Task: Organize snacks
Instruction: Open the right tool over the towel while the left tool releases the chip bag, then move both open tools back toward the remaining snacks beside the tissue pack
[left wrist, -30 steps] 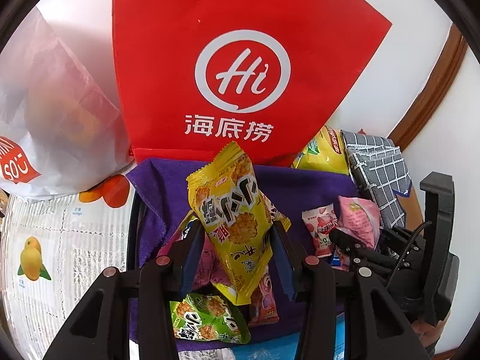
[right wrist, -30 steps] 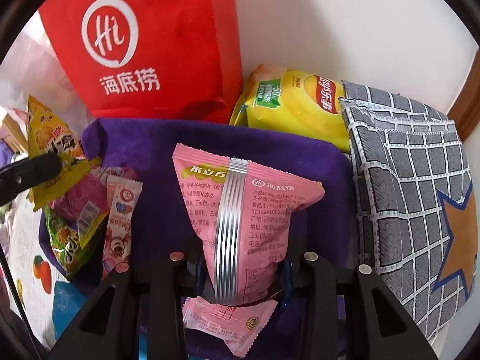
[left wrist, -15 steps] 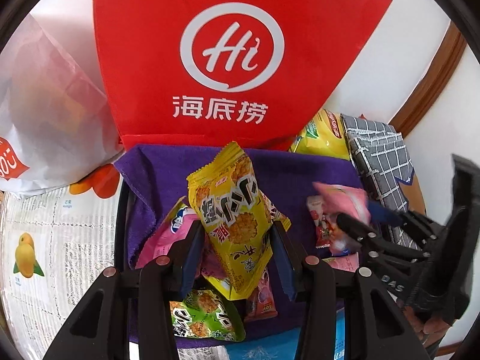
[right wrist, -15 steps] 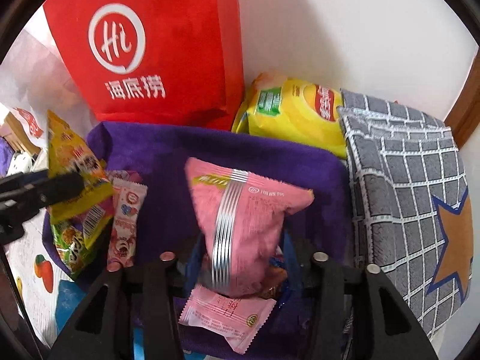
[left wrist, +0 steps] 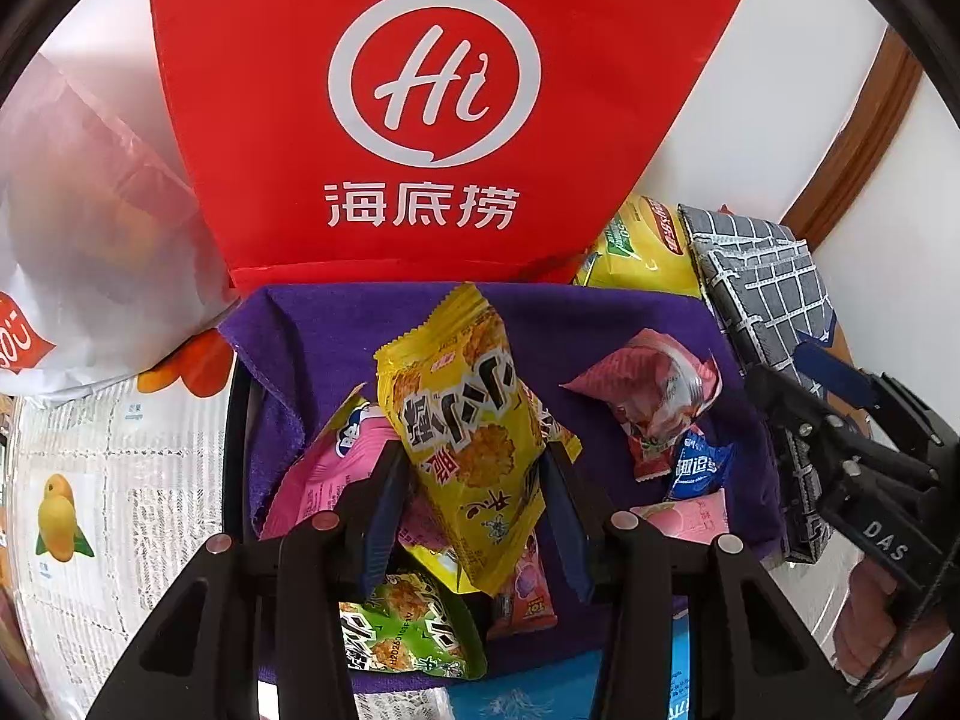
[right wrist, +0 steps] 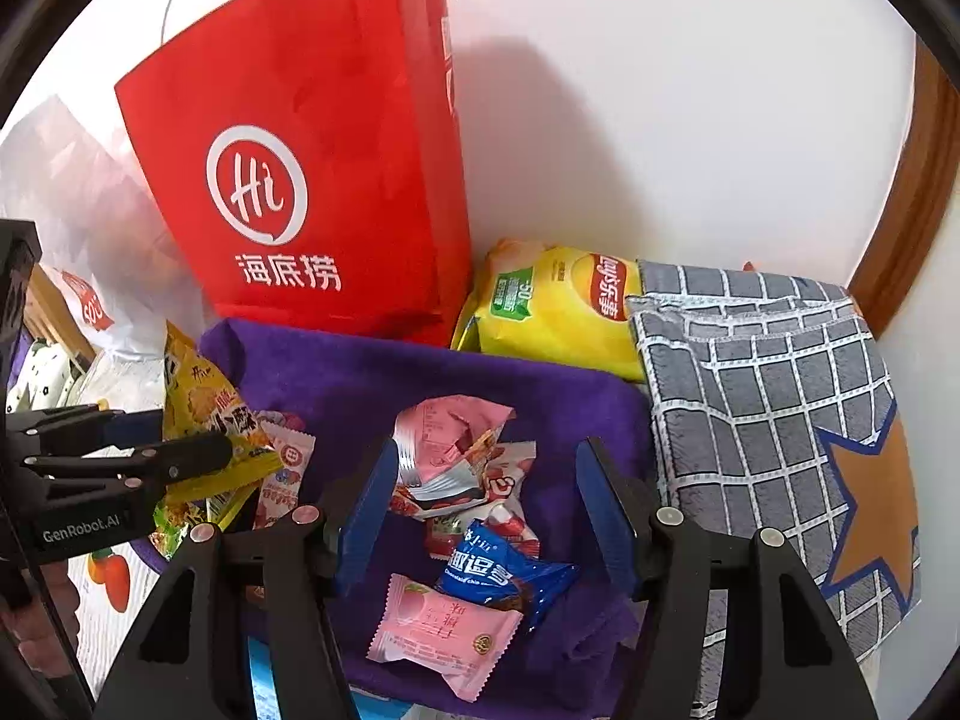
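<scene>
My left gripper (left wrist: 468, 510) is shut on a yellow snack packet (left wrist: 462, 438) and holds it upright above a purple cloth (left wrist: 576, 324) strewn with snacks. That packet also shows in the right wrist view (right wrist: 210, 414). My right gripper (right wrist: 486, 510) is open and empty above the cloth (right wrist: 372, 372). A crumpled pink packet (right wrist: 450, 444) lies between its fingers on the cloth, on top of red-and-white packets. A blue packet (right wrist: 498, 576) and a flat pink packet (right wrist: 444, 636) lie nearer to me.
A red paper bag (right wrist: 312, 180) stands against the wall behind the cloth. A yellow chip bag (right wrist: 552, 300) and a grey checked cloth with a star (right wrist: 774, 396) lie at the right. A white plastic bag (left wrist: 78, 252) is at the left. A green packet (left wrist: 408, 630) lies below my left gripper.
My right gripper has opened, let go of the pink packet, which dropped onto the cloth, and drawn back. My left gripper keeps hold of the yellow packet.
</scene>
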A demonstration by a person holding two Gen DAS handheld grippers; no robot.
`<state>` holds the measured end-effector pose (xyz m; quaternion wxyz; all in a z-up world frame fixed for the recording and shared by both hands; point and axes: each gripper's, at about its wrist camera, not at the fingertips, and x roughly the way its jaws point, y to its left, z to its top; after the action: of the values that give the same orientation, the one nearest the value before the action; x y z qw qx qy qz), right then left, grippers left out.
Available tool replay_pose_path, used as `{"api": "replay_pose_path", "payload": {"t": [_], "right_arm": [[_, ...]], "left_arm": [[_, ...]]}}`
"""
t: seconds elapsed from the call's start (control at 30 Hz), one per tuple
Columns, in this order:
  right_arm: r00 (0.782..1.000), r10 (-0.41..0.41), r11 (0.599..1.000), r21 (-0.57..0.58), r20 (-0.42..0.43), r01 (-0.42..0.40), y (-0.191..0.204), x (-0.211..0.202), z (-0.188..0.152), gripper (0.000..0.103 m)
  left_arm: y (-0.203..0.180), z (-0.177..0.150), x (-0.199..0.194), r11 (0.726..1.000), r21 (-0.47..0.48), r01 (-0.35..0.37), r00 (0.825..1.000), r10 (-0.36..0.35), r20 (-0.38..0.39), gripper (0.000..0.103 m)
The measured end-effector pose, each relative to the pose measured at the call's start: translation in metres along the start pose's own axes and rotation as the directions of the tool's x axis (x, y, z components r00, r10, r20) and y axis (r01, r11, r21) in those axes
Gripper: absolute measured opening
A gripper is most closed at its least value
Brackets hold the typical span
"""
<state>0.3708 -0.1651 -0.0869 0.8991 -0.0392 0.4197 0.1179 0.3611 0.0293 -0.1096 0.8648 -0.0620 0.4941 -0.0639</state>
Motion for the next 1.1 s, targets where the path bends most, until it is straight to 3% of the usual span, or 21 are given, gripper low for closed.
{"api": "replay_pose_path", "payload": {"t": [0.23,0.37,0.47,0.83,0.93,1.1], "right_arm": [[1.000,0.004,1.000,0.012,0.020,-0.004,-0.001,-0.008,0.001,0.061],[1.000,0.000,1.000,0.018,0.023,-0.001,0.000,-0.011,0.002,0.061],[0.999,0.001,1.000,0.019,0.034,-0.002,0.001,-0.016,0.002,0.062],[0.996,0.014,0.998,0.057,0.086,-0.019,0.007,-0.066,0.004,0.061],[0.992,-0.028,0.999,0.050,0.123,0.022,0.008,-0.095,-0.008,0.062],[0.992,-0.034,0.997,0.073,0.122,0.026,0.006,-0.125,-0.034,0.063]], "left_arm": [[-0.001,-0.001,-0.001,1.000,0.008,-0.012,1.000,0.012,-0.003,0.043],[0.000,0.001,-0.004,0.999,-0.010,0.035,0.999,-0.035,-0.002,0.061],[-0.001,0.001,-0.013,0.999,-0.013,0.049,0.999,-0.049,0.017,0.065],[-0.017,-0.003,-0.068,0.998,0.040,0.038,0.992,-0.042,0.118,0.065],[-0.021,-0.009,-0.091,0.998,0.049,0.034,0.985,-0.042,0.166,0.065],[-0.027,-0.030,-0.115,0.997,0.080,0.019,0.985,-0.032,0.167,0.065]]}}
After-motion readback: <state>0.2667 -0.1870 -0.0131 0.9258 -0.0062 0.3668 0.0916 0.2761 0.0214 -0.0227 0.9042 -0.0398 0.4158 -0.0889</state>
